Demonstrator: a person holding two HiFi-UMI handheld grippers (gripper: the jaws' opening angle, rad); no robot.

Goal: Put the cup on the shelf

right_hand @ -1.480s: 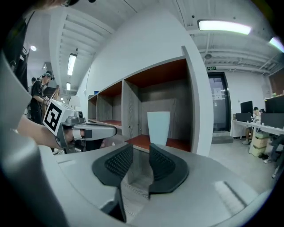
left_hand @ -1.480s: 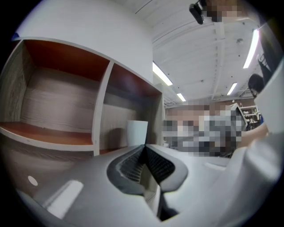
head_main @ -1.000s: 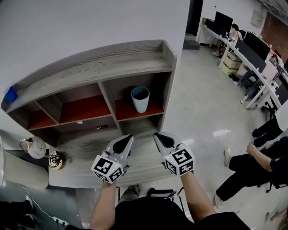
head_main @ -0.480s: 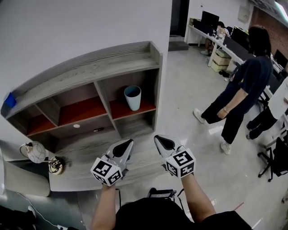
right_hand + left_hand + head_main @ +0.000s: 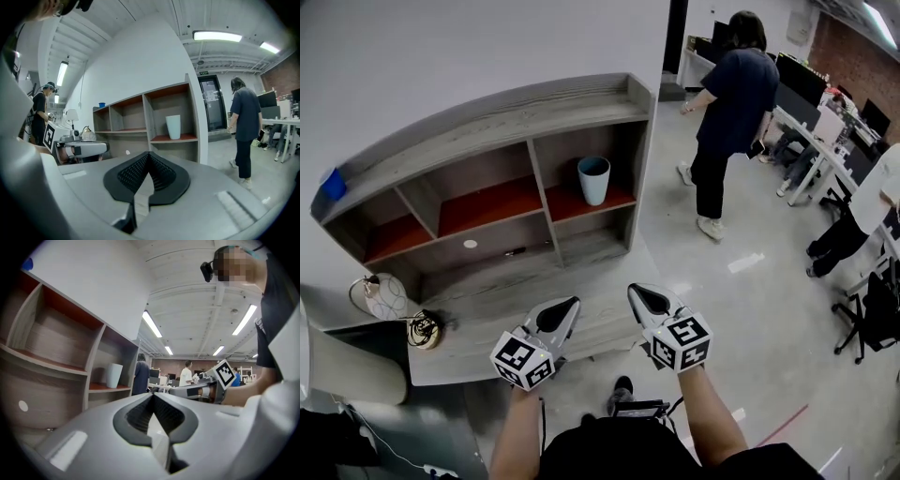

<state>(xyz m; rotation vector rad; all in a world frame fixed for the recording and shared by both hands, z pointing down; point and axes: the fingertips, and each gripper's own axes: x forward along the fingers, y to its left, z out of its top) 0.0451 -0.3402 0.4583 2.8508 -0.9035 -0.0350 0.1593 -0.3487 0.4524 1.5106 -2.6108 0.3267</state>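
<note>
A pale blue cup [image 5: 593,180] stands upright on the red board of the right compartment of the grey wooden shelf [image 5: 497,127]. The same cup [image 5: 173,126] shows in the right gripper view, and the cup [image 5: 114,375] also in the left gripper view. Both grippers hang well short of the shelf, above its low front ledge. My left gripper [image 5: 571,304] has its jaws together with nothing between them. My right gripper [image 5: 634,291] is likewise shut and empty.
A person in dark clothes [image 5: 729,112] walks on the floor to the right of the shelf. Desks with monitors [image 5: 825,94] line the far right. A round lamp [image 5: 384,296] and a coil of cable [image 5: 424,329] sit on the ledge's left end. A blue object [image 5: 334,184] lies on the shelf top.
The person on the right has walked farther away, toward the desks. The shelf sits slightly farther right and lower in the head view. Both grippers stay shut and side by side.
</note>
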